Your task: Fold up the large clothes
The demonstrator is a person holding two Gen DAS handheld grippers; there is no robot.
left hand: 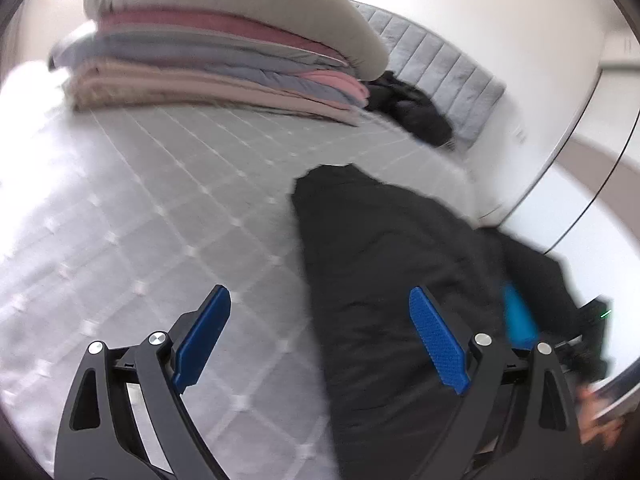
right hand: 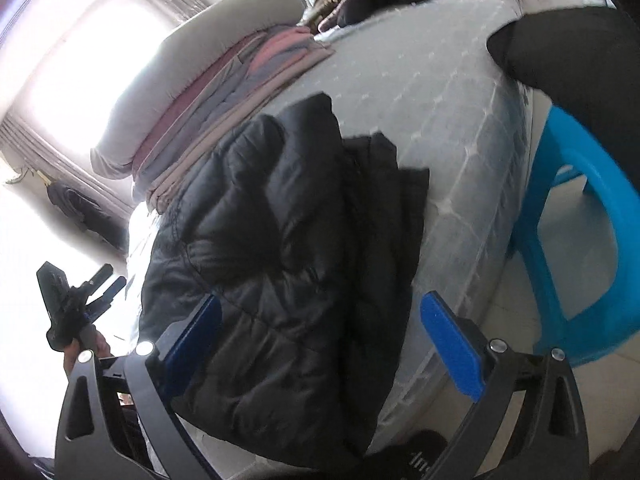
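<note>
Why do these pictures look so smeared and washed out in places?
Left wrist view: motion blur smears the folded blankets and the black jacket; the left edge bleaches white. Right wrist view: sharper, but the window glares out, and the fisheye bends the mattress edge.

Bright window (right hand: 80,64), quilted mattress (left hand: 140,208), blue stool (right hand: 592,248)

This is a bedroom in a home. Ahead of the left claw lies a quilted mattress (left hand: 168,200) with a padded headboard (left hand: 440,68) and a stack of folded bedding (left hand: 208,60). Right of the right claw stands a blue plastic stool (right hand: 588,248), with a curtained window (right hand: 92,48) far ahead-left.
</note>
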